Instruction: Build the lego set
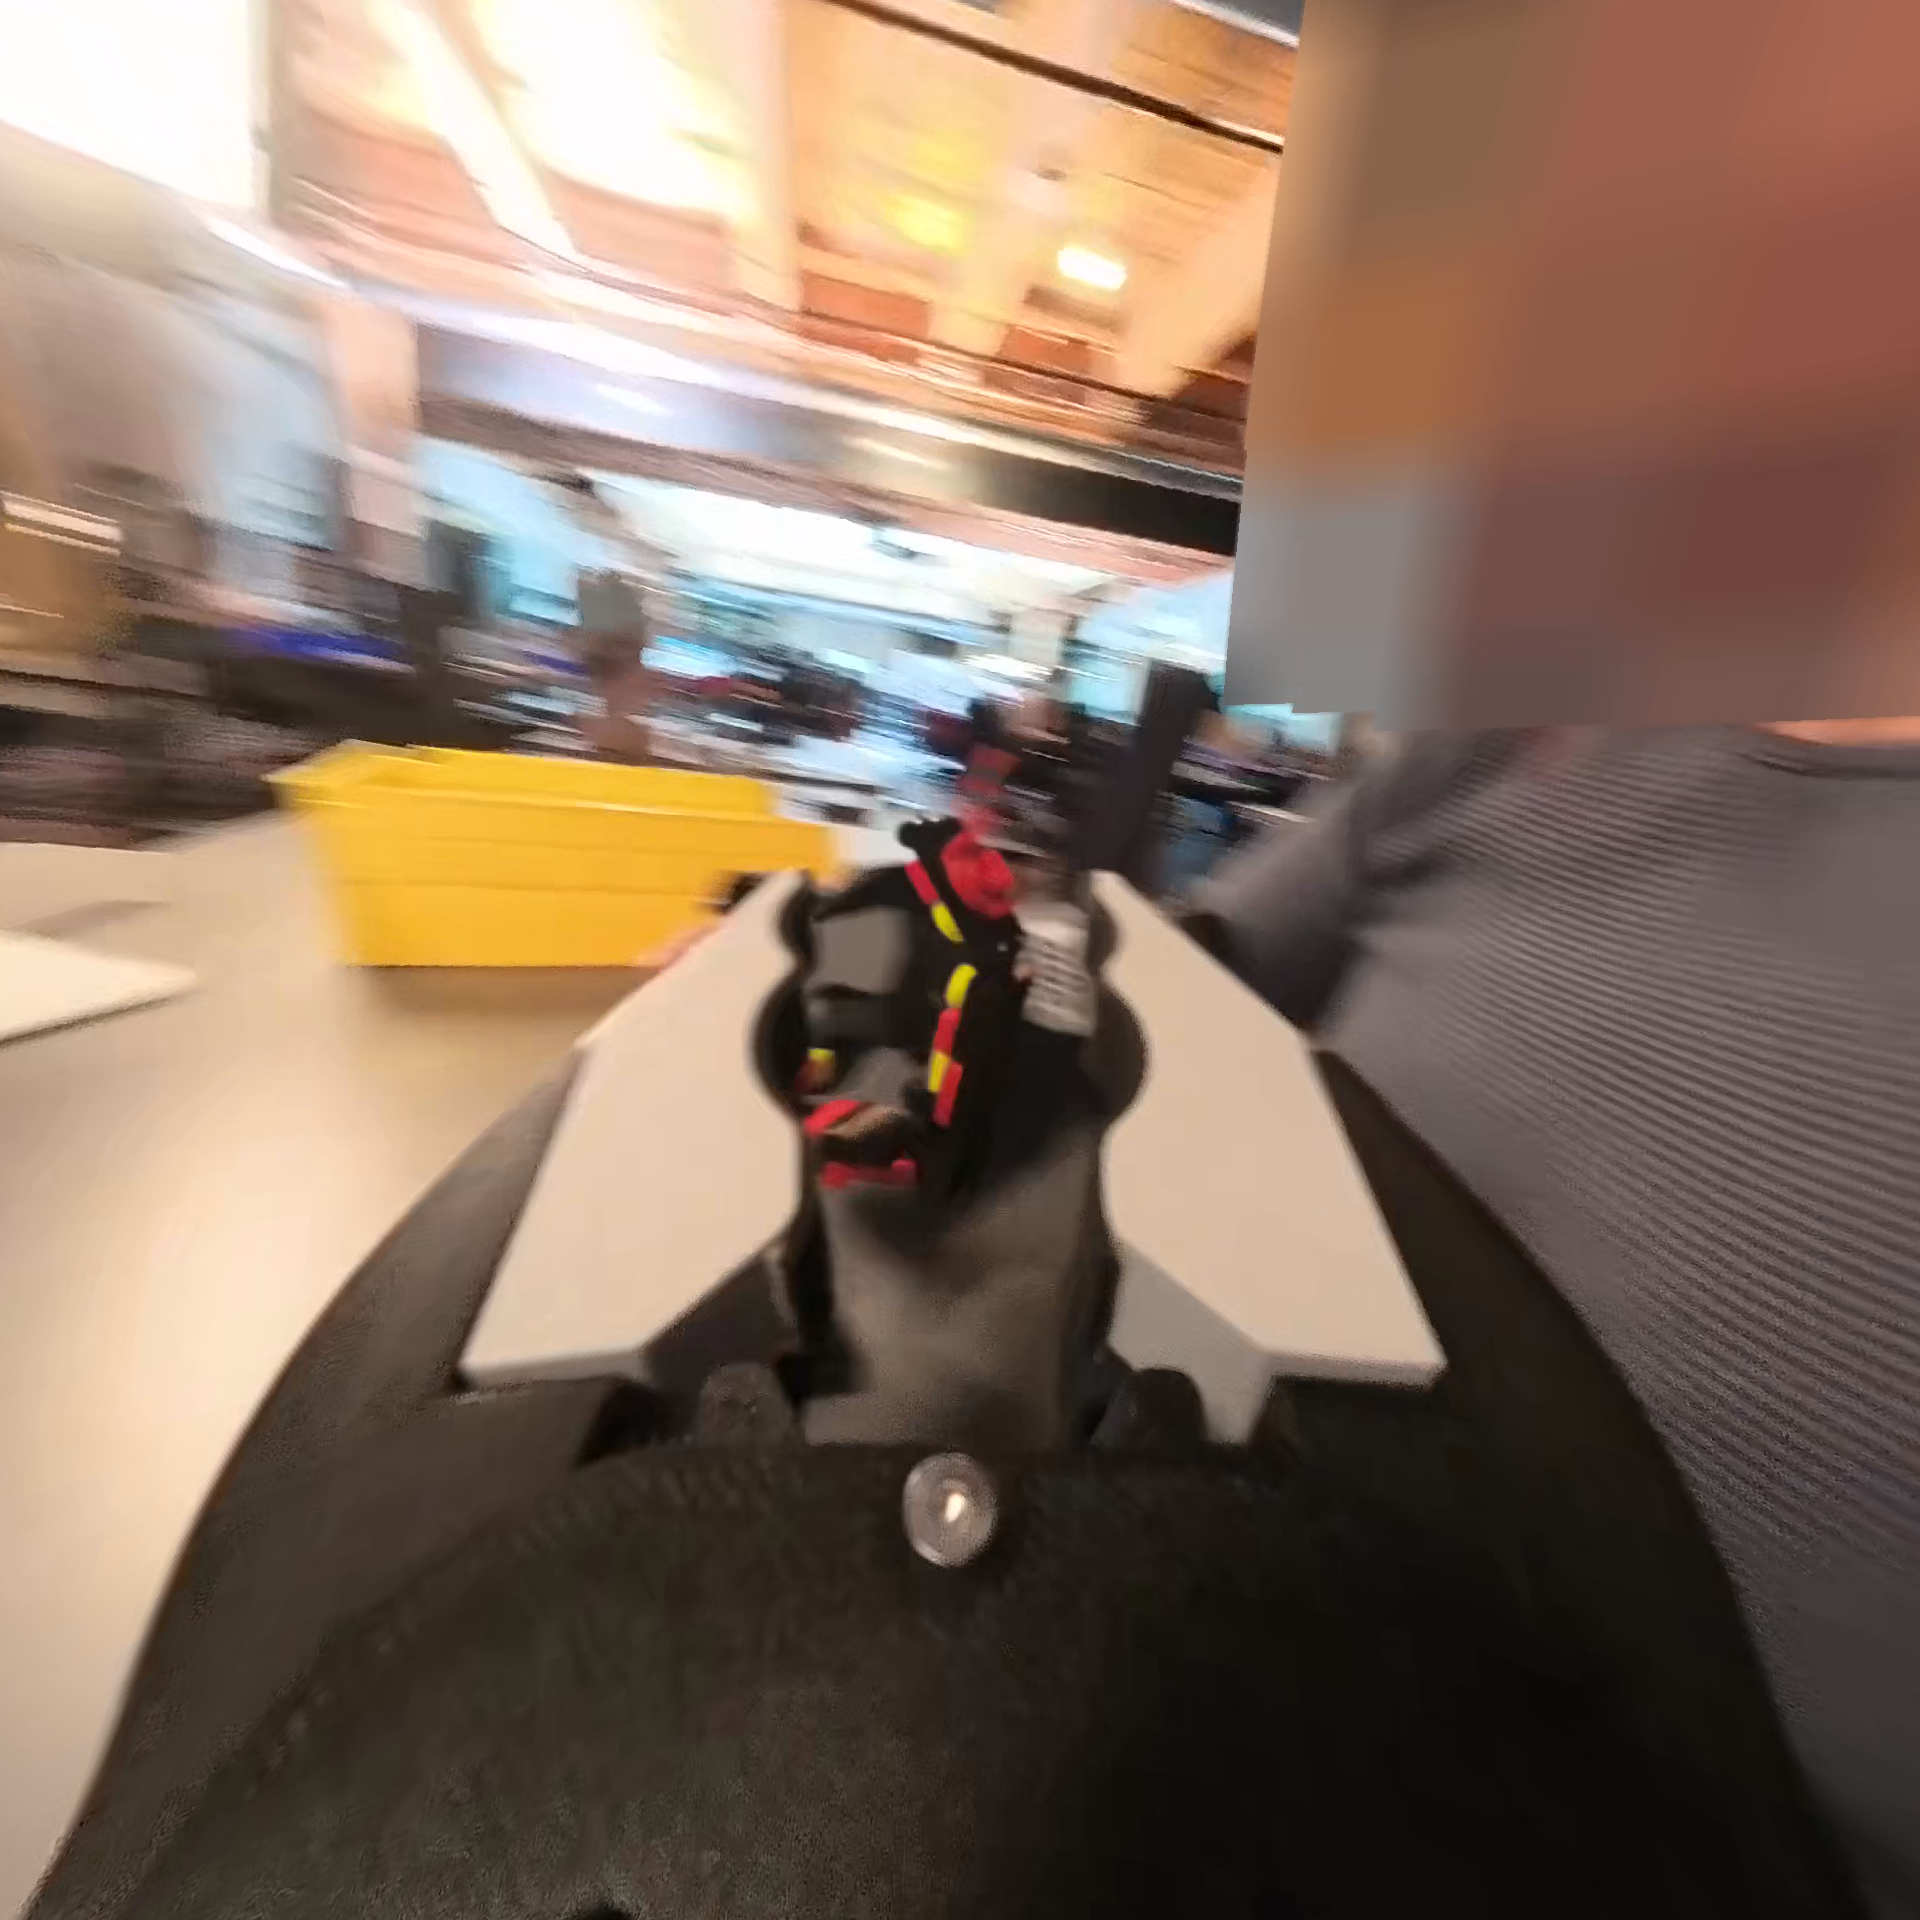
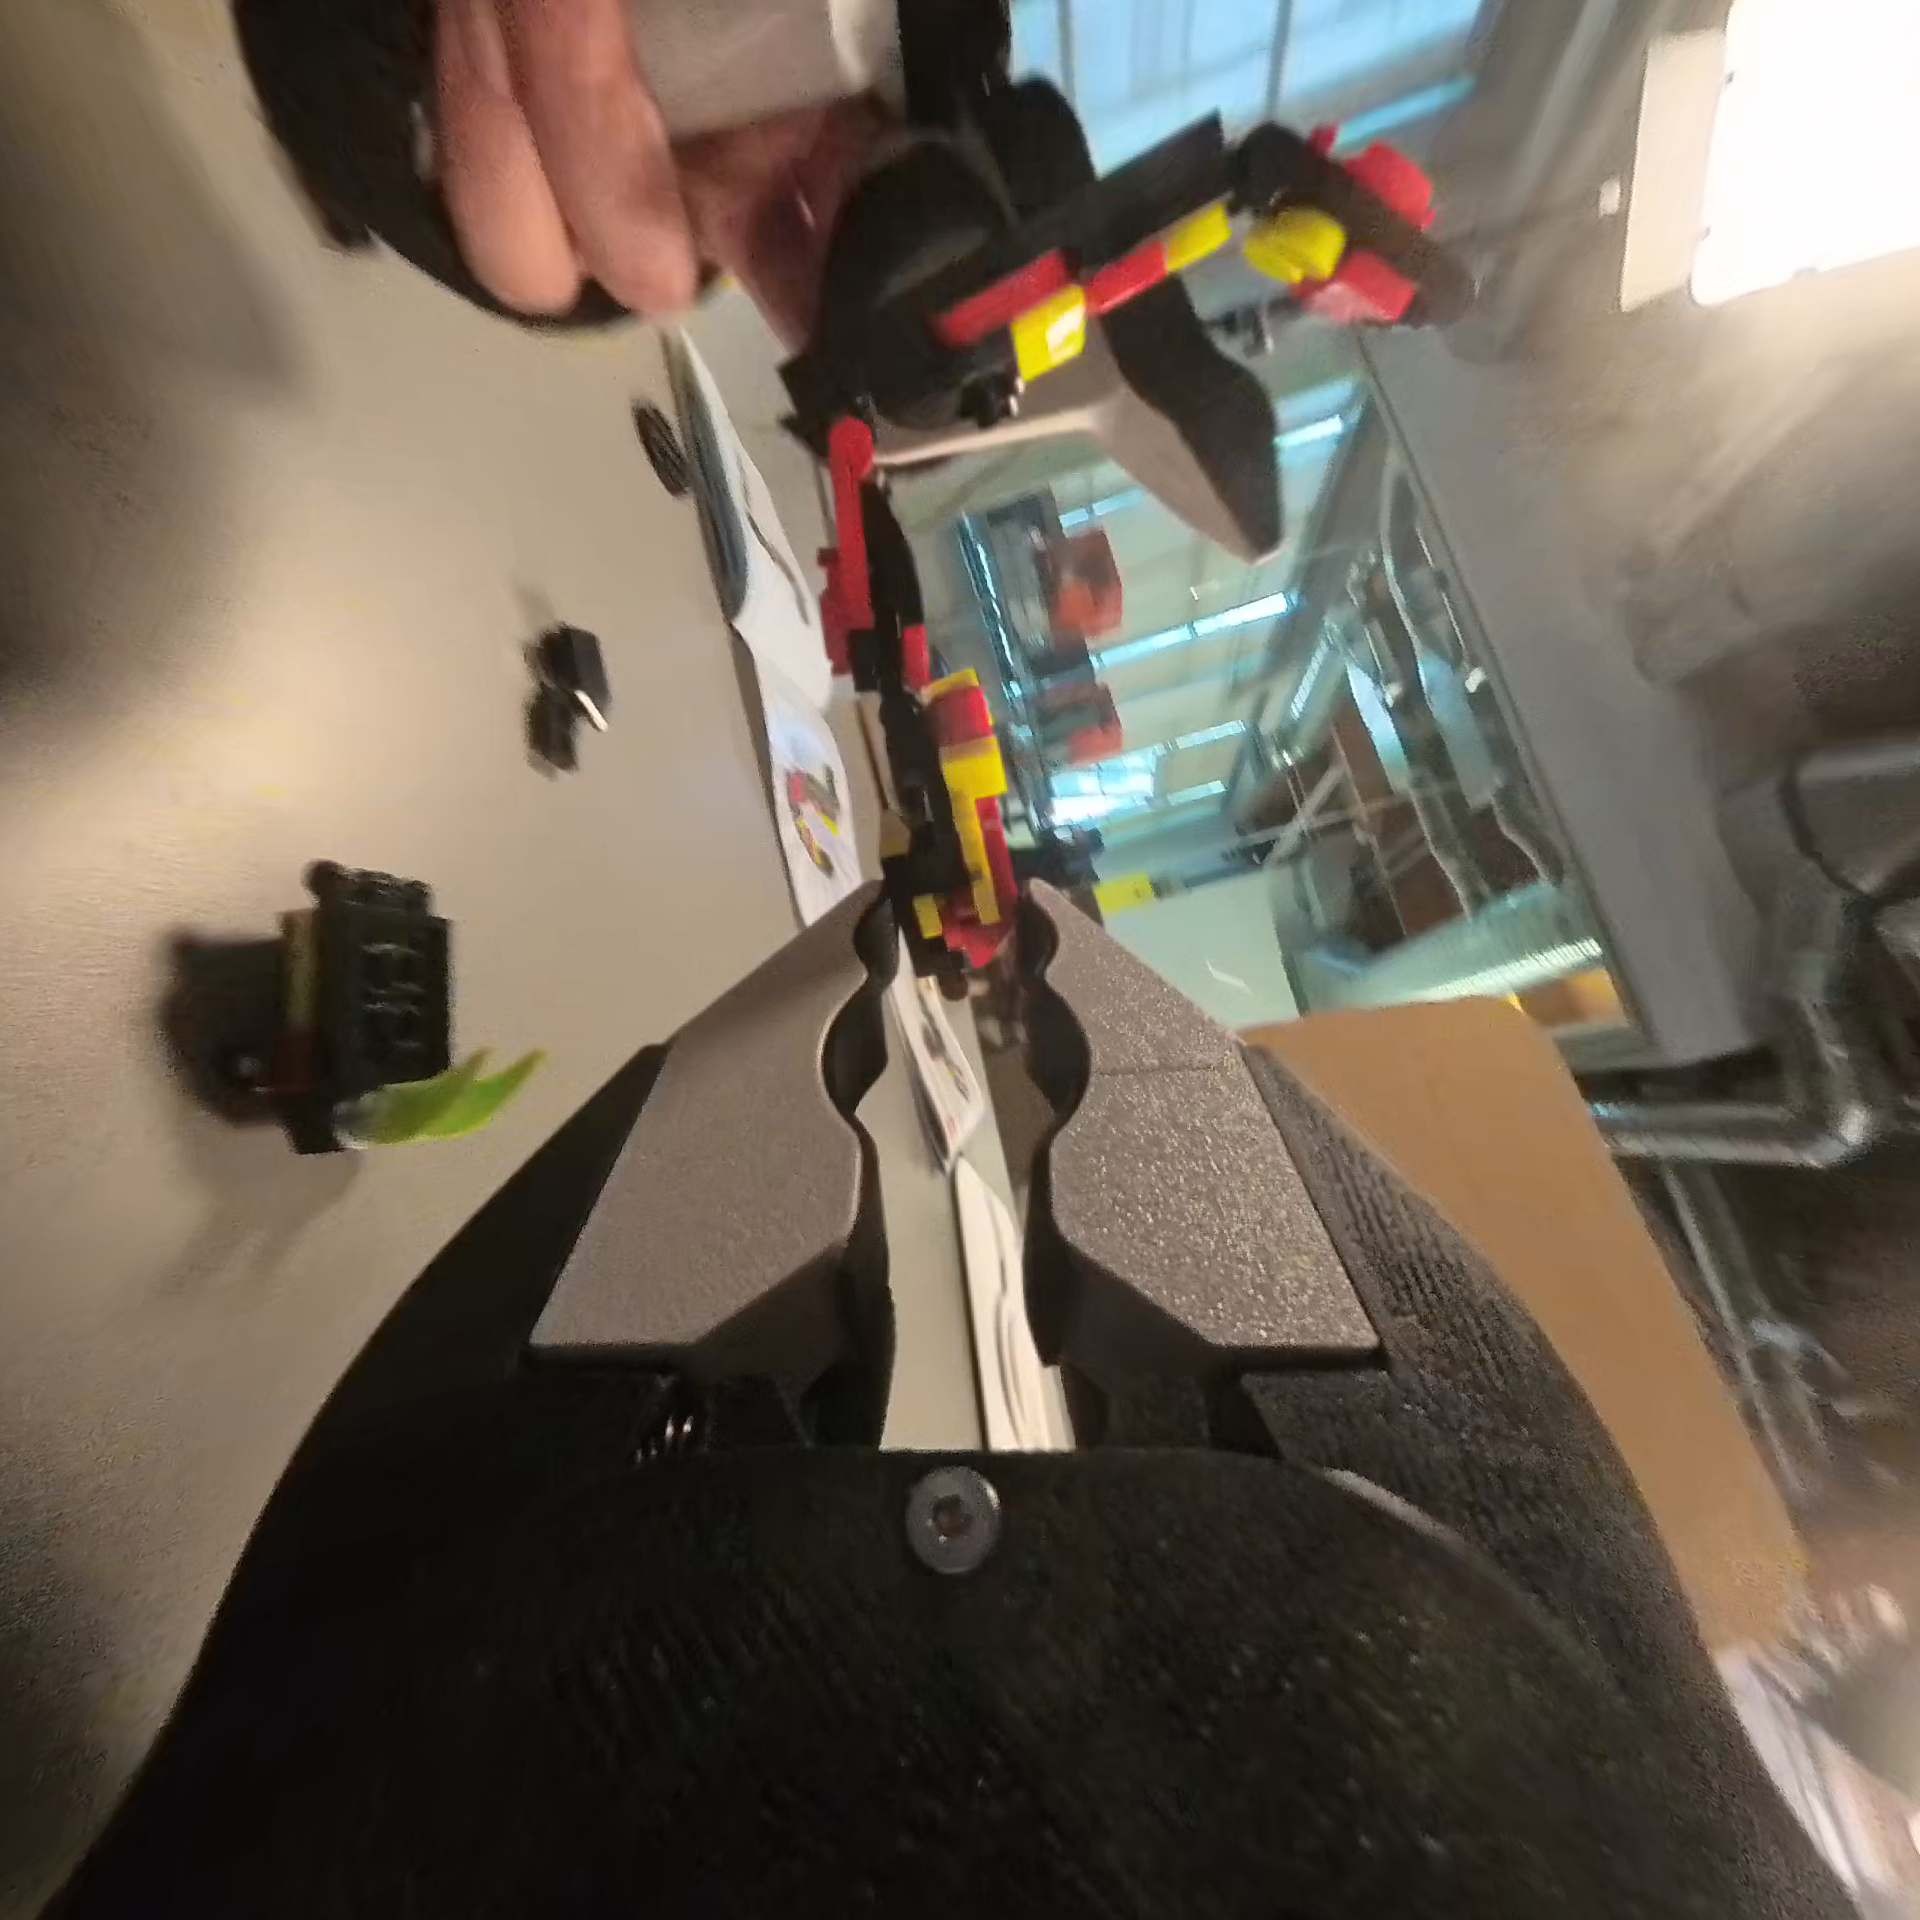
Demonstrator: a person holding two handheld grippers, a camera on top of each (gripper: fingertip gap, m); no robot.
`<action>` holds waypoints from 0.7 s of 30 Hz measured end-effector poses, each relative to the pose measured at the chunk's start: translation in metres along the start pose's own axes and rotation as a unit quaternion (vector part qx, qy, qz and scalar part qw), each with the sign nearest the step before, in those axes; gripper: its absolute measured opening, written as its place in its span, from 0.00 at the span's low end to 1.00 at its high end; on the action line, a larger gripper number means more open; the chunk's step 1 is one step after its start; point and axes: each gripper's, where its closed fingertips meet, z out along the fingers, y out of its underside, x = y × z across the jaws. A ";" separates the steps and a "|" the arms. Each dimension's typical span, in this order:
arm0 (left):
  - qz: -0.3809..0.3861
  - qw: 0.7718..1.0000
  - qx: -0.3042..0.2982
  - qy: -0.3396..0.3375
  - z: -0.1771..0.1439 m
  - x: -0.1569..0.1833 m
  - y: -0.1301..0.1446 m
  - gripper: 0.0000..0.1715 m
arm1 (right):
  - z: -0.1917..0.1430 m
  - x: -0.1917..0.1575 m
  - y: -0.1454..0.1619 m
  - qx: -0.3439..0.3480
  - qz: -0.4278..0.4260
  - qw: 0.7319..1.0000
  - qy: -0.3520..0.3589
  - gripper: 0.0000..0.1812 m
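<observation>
Grey fingers of the left hand-held gripper (image 1: pixel 940 1039) fill the near field, closed on a black, red and yellow lego model (image 1: pixel 935 1029) held up off the surface (image 1: pixel 260 1143), apparently so the other tool can reach it. From the right wrist view, the right hand-held gripper (image 2: pixel 951 935) is clamped on the lower end of a long red, yellow and black section (image 2: pixel 961 821), which runs up toward the left hand-held gripper (image 2: pixel 1039 343) and the part (image 2: pixel 1143 260) it carries; whether the two sections are already joined cannot be told through the blur. A bare hand (image 2: pixel 561 187) wraps the left tool's handle. My judgement: both tools hold the build in the air to line up or press a joint, each bracing one end. Loose black pieces (image 2: pixel 566 696) and a black block with a green leaf (image 2: pixel 343 1008) lie on the surface, well apart from the build, likely awaiting fitting. An instruction booklet (image 2: pixel 810 769) lies open at the far edge. A yellow bin (image 1: pixel 540 862) stands behind.
</observation>
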 end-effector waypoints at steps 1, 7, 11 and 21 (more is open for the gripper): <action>0.015 0.999 0.008 -0.048 -0.004 -0.013 -0.004 0.37 | 0.002 0.003 0.006 -0.019 0.000 1.000 0.011 0.11; 0.085 0.960 -0.103 -0.247 -0.010 -0.065 0.027 0.54 | 0.007 0.020 0.019 -0.090 0.028 0.993 0.065 0.11; 0.068 0.953 -0.133 -0.265 0.003 -0.069 0.050 0.46 | 0.010 0.019 0.013 -0.101 0.035 0.991 0.076 0.11; 0.102 0.945 -0.131 -0.281 0.003 -0.068 0.048 0.21 | 0.013 0.012 0.002 -0.104 0.015 0.991 0.077 0.11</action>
